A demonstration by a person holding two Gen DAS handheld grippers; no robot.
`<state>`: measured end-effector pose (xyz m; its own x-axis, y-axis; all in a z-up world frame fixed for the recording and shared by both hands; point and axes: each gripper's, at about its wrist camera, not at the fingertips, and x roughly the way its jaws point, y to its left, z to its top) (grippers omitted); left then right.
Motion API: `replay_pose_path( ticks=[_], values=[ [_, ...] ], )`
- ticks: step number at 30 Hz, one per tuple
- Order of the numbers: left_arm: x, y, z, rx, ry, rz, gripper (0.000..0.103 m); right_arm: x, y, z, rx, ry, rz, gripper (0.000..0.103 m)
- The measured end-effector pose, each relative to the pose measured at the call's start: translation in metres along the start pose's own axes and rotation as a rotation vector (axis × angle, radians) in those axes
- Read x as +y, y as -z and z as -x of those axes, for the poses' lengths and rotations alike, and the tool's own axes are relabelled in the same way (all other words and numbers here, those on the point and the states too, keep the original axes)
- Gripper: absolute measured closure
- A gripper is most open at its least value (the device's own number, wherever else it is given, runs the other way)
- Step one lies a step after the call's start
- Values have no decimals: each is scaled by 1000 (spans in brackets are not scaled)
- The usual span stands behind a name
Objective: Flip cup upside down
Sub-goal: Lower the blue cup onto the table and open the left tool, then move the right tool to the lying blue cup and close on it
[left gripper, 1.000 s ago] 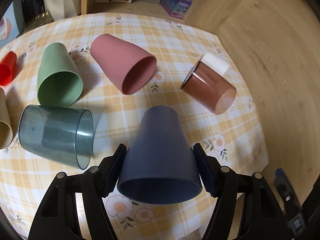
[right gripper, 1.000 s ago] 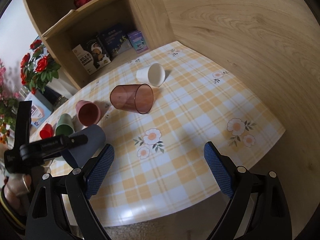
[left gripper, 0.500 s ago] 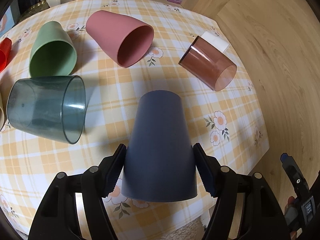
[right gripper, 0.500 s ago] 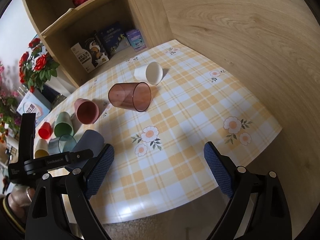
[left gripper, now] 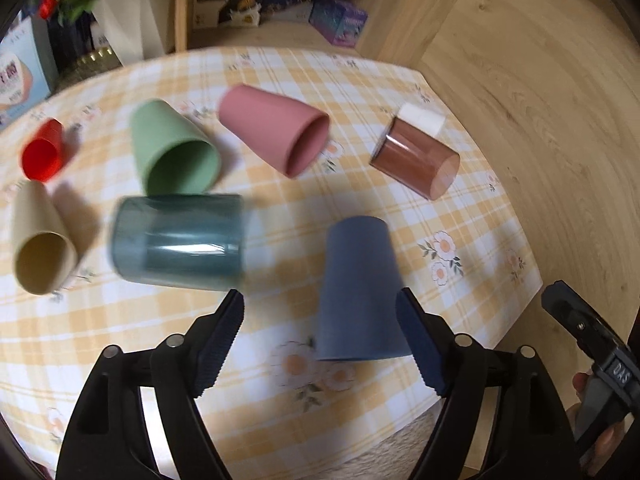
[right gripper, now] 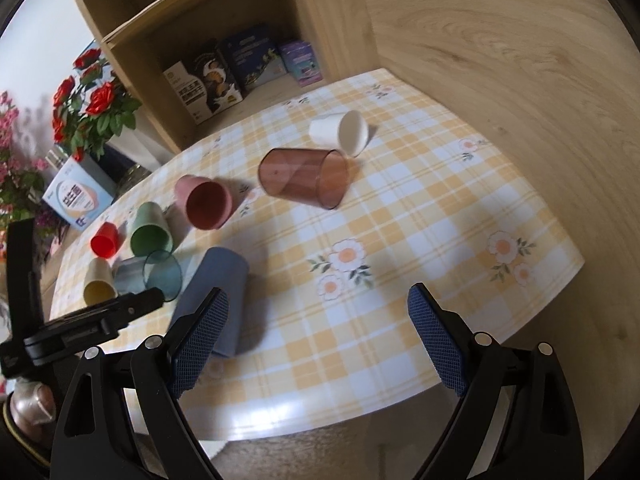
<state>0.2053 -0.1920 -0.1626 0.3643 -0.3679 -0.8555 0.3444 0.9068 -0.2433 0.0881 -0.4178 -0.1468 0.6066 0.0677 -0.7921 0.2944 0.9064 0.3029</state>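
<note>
Left wrist view: left hand-held gripper (left gripper: pixel 320 338) is spread wide, released; the matte blue plastic cup (left gripper: pixel 358 292) stands upside down on the yellow-checked desk (left gripper: pixel 460 200), touching its right finger. Right hand-held gripper (right gripper: pixel 318 344) gapes empty too.

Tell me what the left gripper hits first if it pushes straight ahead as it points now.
Probably the tablecloth: the open left gripper has the blue cup standing upside down just inside its right finger, the teal tumbler left of its line; depth unclear.

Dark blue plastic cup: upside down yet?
Yes. The dark blue plastic cup stands mouth-down on the checked tablecloth, closed base up, left hand-held gripper open.
</note>
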Motion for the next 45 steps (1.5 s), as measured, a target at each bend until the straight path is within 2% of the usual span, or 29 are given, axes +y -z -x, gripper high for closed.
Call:
replay_pose_path(
  ticks=[5,8,15,24,29,34,42,45],
  values=[
    [18,4,31,-93,-72,-35,11,21,3,-4,21,-6,30,15],
    [33,8,50,-153,-115,-45,7,35,4,-5,32,-17,46,15],
    [74,23,95,-266,-202,-29,6,65,5,-3,27,-36,94,15],
    [126,41,147,-414,-240,73,6,88,0,1,-34,-23,152,15],
    [151,46,164,-462,-244,117,6,100,-1,-1,-54,-30,185,15],
    [166,53,172,-516,-283,106,6,107,-1,-14,-37,-40,196,15],
    [191,58,174,-522,-327,141,6,112,-3,-32,15,-35,215,15],
    [198,60,171,-513,-346,141,6,115,-5,-43,51,37,249,15]
  ],
)
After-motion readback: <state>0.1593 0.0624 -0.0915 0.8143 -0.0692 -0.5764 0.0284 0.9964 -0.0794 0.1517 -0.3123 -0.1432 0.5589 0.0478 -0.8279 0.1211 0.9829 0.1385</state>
